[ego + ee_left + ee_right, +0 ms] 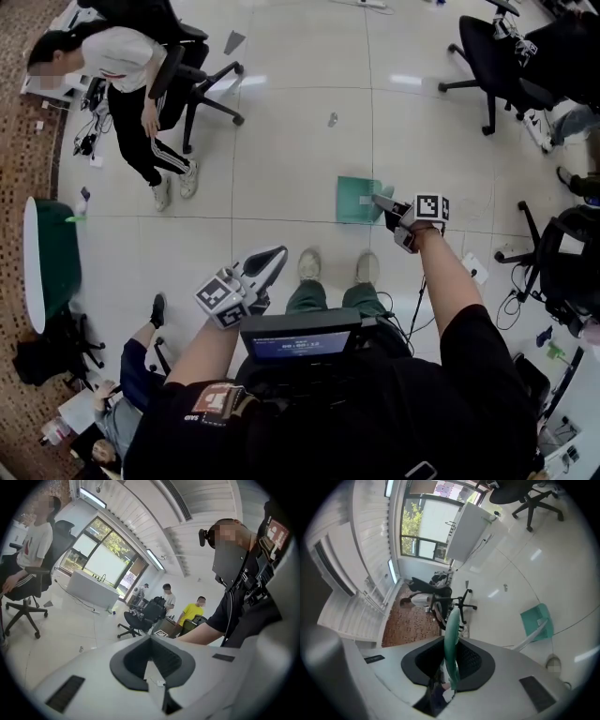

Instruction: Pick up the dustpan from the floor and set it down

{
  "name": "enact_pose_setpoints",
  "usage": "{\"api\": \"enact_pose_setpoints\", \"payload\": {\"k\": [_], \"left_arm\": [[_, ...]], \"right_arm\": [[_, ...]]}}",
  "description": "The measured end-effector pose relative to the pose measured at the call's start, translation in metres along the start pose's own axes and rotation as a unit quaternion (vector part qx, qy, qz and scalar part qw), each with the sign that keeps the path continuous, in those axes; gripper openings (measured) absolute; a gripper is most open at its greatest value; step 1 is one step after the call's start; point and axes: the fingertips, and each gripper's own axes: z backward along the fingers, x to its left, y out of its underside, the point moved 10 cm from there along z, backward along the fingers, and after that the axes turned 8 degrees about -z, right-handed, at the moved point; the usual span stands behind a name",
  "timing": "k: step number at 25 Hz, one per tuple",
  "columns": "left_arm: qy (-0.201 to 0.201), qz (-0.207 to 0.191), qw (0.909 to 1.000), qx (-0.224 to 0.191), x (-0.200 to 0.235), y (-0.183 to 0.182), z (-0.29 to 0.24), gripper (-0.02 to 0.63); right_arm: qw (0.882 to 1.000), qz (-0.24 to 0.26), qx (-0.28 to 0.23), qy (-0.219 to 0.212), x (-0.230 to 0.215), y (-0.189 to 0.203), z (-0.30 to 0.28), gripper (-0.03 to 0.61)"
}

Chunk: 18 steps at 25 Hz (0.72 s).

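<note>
The teal dustpan [357, 199] lies flat, low at the white tiled floor in front of my shoes; whether it touches the floor I cannot tell. Its pale stem runs back to my right gripper [392, 212], which is shut on the teal handle [451, 641]. In the right gripper view the pan [537, 620] shows beyond the jaws at the right. My left gripper [268, 263] hangs at the lower left, away from the dustpan. In the left gripper view that gripper [150, 641] has its jaws together with nothing between them.
A person [131, 80] stands by a black office chair [202, 80] at the upper left. More black chairs [497, 52] are at the upper right and right edge. A green round table [52, 258] is at the left. A small object [332, 119] lies on the floor beyond the dustpan.
</note>
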Motion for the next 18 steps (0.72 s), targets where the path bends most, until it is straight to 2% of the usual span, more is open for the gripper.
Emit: {"api": "enact_pose_setpoints", "payload": {"k": [3,6,9,13,16,18], "left_arm": [[-0.003,0.006,0.9999,0.009,0.004,0.013,0.003,0.025],[-0.007,0.011,0.9999,0.010,0.007,0.017,0.011,0.025],[-0.009,0.012,0.9999,0.008,0.007,0.017,0.017,0.025],[-0.008,0.007,0.9999,0.008,0.001,0.015,0.013,0.025],[-0.006,0.004,0.9999,0.008,-0.007,0.014,0.011,0.025],[-0.006,0.003,0.9999,0.008,-0.012,0.013,0.013,0.025]], "right_arm": [[0.999,0.020,0.003,0.025,-0.026,-0.001,0.001,0.074],[0.999,0.016,-0.023,0.025,-0.030,-0.008,0.008,0.075],[0.998,0.016,-0.040,0.049,-0.031,-0.012,0.016,0.092],[0.989,0.046,-0.064,0.128,-0.038,-0.023,0.039,0.117],[0.976,0.061,-0.061,0.198,-0.049,-0.021,0.052,0.139],[0.969,0.066,-0.067,0.230,-0.053,-0.017,0.059,0.159]]}}
